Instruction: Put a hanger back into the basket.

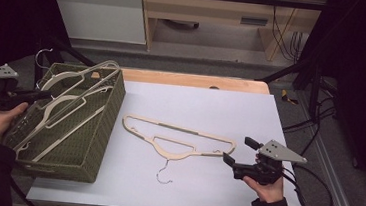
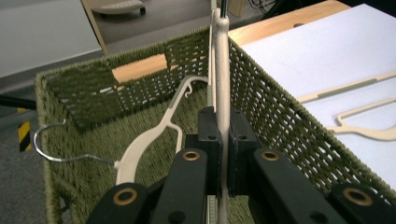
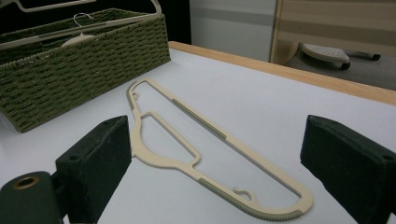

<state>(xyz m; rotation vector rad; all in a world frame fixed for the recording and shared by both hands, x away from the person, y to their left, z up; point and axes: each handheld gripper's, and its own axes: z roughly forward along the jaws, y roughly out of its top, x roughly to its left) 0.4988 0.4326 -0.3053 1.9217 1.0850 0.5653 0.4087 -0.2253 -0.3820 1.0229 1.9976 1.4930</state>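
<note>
Low at the right of the high view, right gripper (image 1: 237,153) with jaws spread wide and nothing between them, aimed at a flat cream plastic hanger (image 1: 178,138) lying mid-frame on the pale sheet; thin wire hook curling toward the lower edge, hard to make out against the surface. At the far left, left gripper (image 1: 41,94) clenched on the slim beige bar of a second hanger (image 2: 222,70), its lower end hidden behind the black jaws in the left gripper view and its top cut off by the frame. Farther back, coarse olive woven basket (image 1: 106,121), open-weave walls, more cream hangers (image 1: 70,104) overlapping inside and hard to separate.
</note>
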